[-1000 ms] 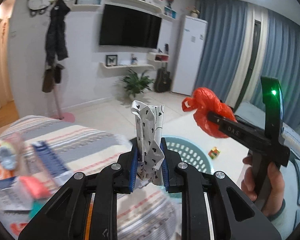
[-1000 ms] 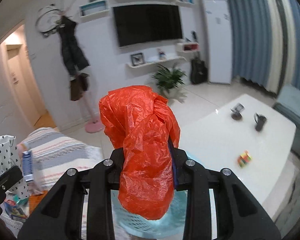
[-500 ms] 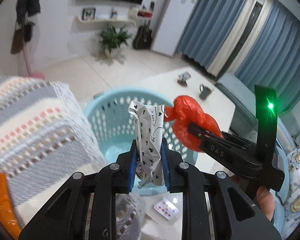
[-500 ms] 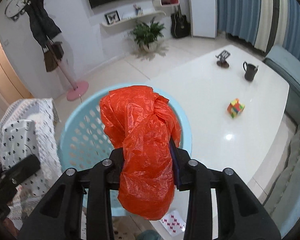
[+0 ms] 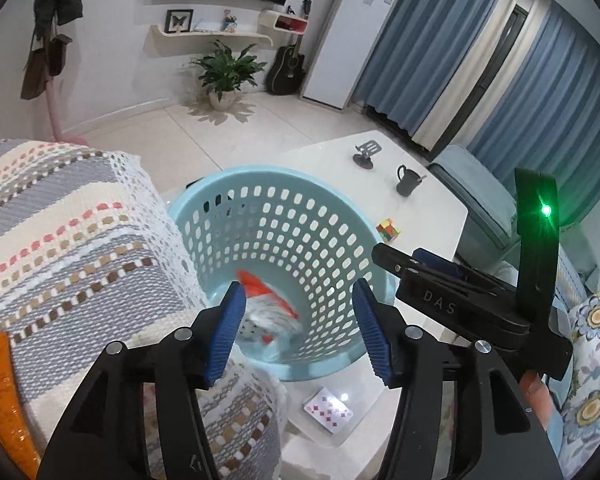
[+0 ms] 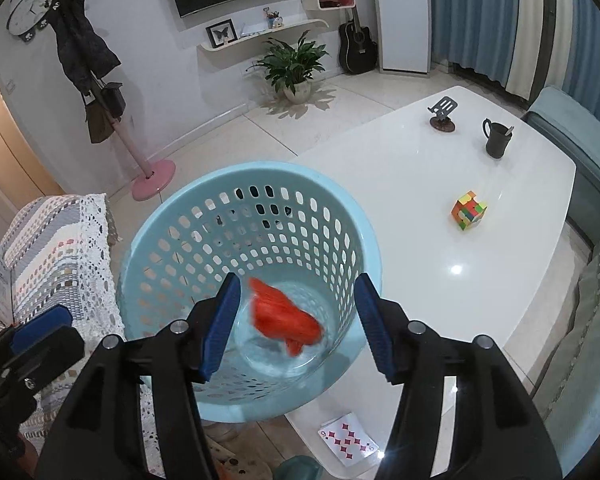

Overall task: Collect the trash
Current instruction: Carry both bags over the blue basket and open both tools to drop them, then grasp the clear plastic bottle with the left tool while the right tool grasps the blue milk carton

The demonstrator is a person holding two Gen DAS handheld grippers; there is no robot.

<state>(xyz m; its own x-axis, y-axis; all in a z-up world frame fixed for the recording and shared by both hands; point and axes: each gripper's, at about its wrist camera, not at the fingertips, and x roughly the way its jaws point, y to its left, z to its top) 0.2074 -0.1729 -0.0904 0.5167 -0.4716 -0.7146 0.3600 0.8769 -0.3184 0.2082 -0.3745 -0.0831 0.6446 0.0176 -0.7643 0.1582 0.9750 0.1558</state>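
Note:
A light blue perforated basket (image 5: 276, 184) (image 6: 172, 216) stands below both grippers. Inside it, a red plastic bag (image 6: 286, 322) (image 5: 256, 282) is blurred near the bottom. A crumpled white paper with black hearts (image 5: 260, 320) lies blurred beside it. My left gripper (image 5: 300, 330) is open and empty above the basket's near side. My right gripper (image 6: 296, 326) is open and empty above the basket. The right gripper also shows in the left wrist view (image 5: 396, 260), at the right. The left gripper's tip shows in the right wrist view (image 6: 40, 324).
A striped crochet-edged cloth (image 5: 60, 240) covers furniture left of the basket. A white table (image 6: 440, 208) holds a puzzle cube (image 6: 469, 210), a dark mug (image 6: 498, 140), a phone stand (image 6: 442, 114) and a playing card (image 6: 348, 438). A teal sofa (image 6: 580, 132) is at the right.
Both grippers opened. The red bag and the heart-patterned paper dropped from them into the basket. Both grippers moved closer over the basket.

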